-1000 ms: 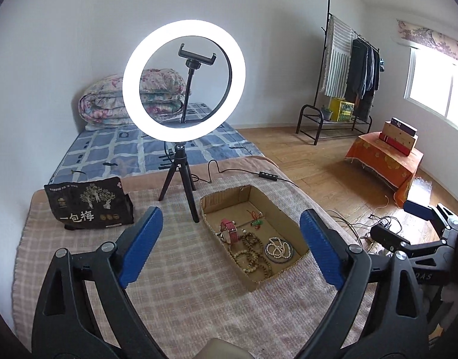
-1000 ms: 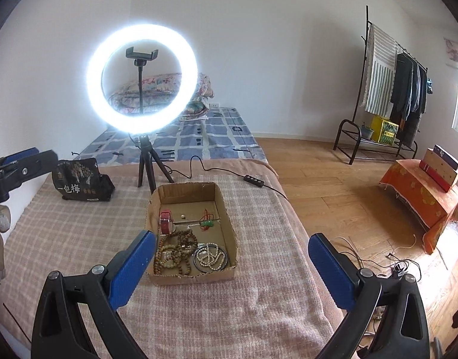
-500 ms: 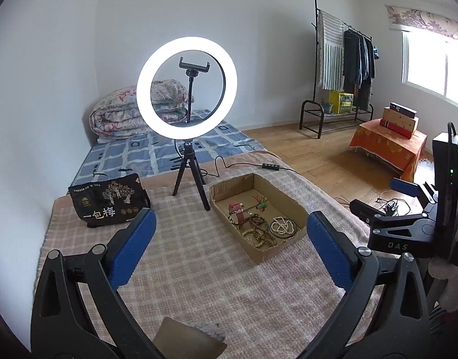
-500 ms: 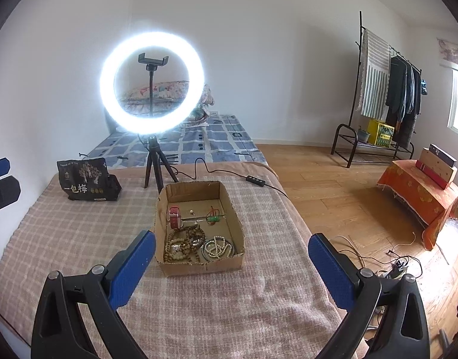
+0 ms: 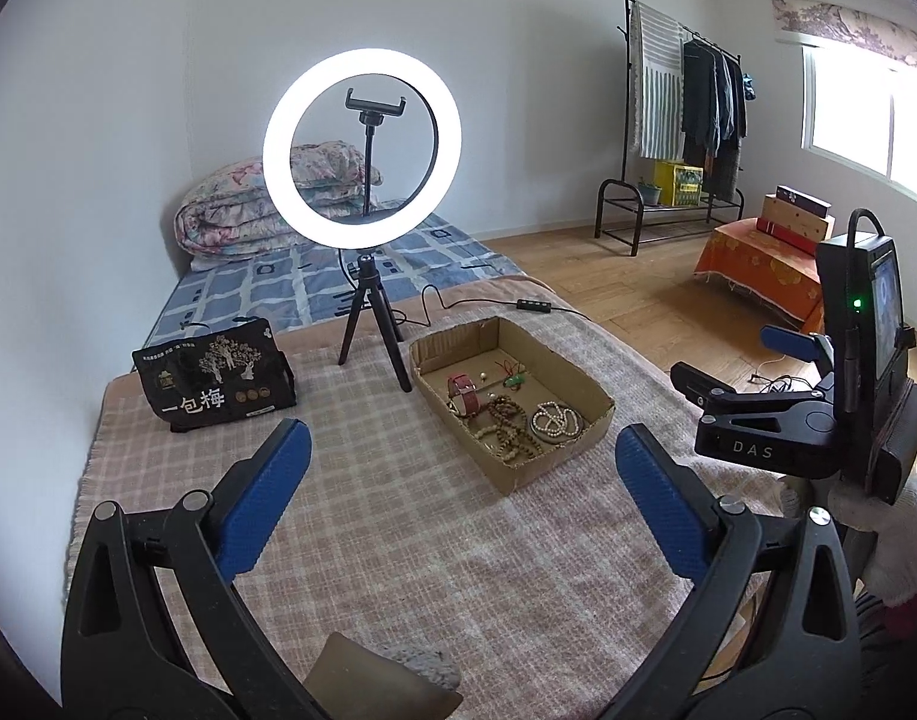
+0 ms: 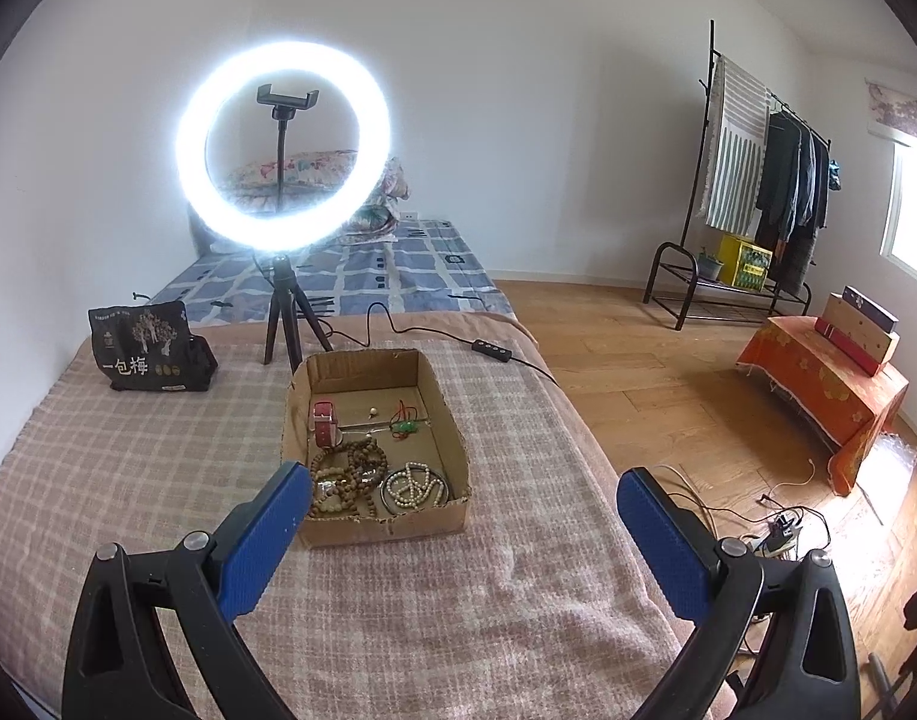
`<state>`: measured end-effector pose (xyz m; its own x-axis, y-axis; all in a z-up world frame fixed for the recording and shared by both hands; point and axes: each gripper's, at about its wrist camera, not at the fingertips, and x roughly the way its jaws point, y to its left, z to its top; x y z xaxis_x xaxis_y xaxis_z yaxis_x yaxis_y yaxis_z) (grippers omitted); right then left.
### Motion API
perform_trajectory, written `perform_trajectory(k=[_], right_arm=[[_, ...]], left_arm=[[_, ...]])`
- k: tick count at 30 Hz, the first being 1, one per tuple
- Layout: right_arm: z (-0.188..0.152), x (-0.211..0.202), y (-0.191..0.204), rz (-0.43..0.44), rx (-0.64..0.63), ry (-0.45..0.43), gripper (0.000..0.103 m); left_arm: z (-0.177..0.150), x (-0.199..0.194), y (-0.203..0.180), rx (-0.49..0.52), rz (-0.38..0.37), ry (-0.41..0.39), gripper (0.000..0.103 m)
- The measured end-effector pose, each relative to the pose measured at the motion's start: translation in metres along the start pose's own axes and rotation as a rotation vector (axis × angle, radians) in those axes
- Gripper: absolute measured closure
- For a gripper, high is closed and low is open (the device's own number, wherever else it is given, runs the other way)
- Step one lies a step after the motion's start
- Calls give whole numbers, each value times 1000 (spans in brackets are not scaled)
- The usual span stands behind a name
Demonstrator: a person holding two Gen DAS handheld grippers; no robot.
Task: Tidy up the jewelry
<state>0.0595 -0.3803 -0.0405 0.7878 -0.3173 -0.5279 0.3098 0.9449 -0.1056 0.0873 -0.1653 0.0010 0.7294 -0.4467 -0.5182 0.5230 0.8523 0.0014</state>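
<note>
Right wrist view had the cardboard tray sitting centre frame on the checked blanket, and every piece of jewelry in sight lay inside it. The red strap watch sat at the tray's left, the green pendant on its red cord to the right of it, brown wooden bead strings heaped toward the near wall, and the white bead string in the near right corner. The right gripper hung above the blanket with its blue pads spread wide and nothing between them.

In the left wrist view the left gripper was likewise splayed and empty, low in the frame, with the tray to its upper right. A black pouch with white lettering and the ring light stood in the upper half of the frame.

Here's the call: jewelry all in the tray suits either a loose pile waiting to be sorted or a tidy-up already finished. The beads did look tangled, so any pick there would want a fine pinch on one strand.
</note>
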Motion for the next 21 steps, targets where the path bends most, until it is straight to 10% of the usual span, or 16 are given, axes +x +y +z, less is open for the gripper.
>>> perform_trajectory(k=[21], right_arm=[[2,2,3,14,1,3,0]], left_arm=[[4,-3,-4,-6,-13,-3,0]])
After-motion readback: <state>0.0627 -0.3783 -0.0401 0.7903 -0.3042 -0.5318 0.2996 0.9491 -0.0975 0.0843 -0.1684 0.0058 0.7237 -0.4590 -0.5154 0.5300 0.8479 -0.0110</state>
